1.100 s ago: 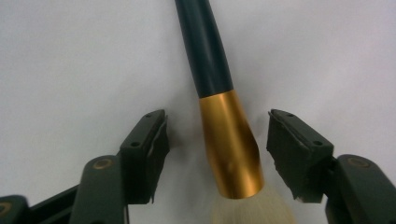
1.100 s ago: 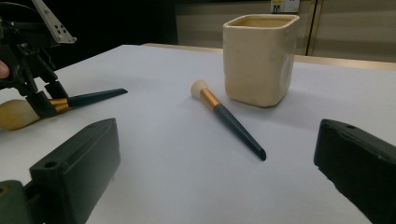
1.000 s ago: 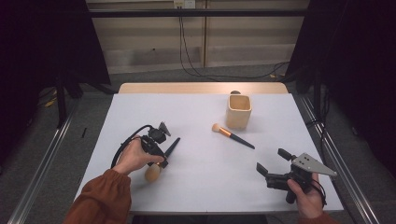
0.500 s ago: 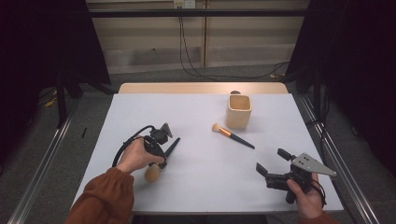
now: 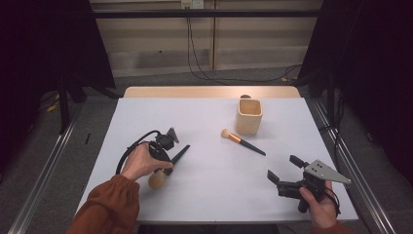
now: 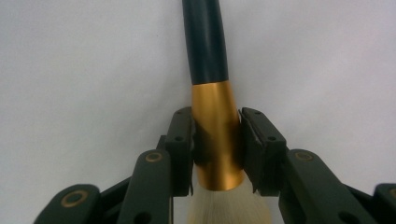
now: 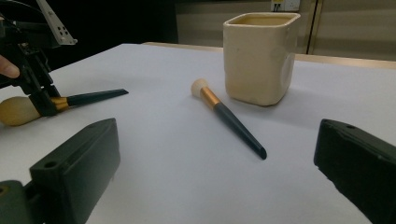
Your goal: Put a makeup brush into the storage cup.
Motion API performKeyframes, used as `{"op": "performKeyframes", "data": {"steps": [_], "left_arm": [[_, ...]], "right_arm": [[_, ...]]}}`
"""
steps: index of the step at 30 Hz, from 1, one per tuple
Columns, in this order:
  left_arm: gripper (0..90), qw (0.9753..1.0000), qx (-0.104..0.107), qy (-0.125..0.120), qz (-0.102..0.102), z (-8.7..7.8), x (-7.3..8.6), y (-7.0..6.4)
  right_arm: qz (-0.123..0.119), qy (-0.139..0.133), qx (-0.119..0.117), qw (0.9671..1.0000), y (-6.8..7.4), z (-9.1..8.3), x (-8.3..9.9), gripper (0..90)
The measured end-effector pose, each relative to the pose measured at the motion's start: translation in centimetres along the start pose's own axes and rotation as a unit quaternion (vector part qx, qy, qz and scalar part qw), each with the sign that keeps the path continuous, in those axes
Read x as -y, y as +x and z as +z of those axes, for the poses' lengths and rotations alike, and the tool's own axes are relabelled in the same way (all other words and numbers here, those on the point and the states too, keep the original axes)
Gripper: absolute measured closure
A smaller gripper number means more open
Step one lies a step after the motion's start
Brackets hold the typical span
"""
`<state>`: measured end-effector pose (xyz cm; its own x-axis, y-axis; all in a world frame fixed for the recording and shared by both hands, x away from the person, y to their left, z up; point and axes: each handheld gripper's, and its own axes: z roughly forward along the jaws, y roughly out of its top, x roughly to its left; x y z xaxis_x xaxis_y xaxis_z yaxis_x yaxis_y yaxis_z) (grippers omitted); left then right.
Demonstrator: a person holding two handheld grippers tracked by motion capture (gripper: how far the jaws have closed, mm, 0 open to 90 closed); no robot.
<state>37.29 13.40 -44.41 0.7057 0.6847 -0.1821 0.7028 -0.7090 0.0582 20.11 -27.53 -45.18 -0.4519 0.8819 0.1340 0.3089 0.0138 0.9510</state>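
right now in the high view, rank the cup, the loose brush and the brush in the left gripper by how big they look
1. Cup, the bulkiest.
2 and 3. Loose brush and held brush: similar length, unranked, since the left gripper covers part of the held one.

Counter (image 5: 209, 190) evenly lit from overhead, surroundings falling to near-black at both sides of the high view; soft short shadows under the cup (image 7: 259, 56) and brush (image 7: 229, 119); mild sheen on the gold ferrule (image 6: 217, 135); near jaws slightly soft in both gripper views.
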Motion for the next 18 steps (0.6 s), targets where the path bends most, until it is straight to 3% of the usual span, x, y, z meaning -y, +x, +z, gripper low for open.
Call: {"op": "performKeyframes", "data": {"steps": [5, 18], "left_arm": [[66.4, 1.0000, 0.001, 0.003, 0.004, -0.12, -0.08, 0.02], [66.5, 0.9993, 0.020, -0.030, 0.000, -0.93, 0.79, 0.80]], "right_arm": [[0.000, 0.000, 0.000, 1.0000, 0.00, -0.02, 0.00, 0.4], [0.001, 0.001, 0.000, 1.0000, -0.02, 0.01, 0.01, 0.4]]}}
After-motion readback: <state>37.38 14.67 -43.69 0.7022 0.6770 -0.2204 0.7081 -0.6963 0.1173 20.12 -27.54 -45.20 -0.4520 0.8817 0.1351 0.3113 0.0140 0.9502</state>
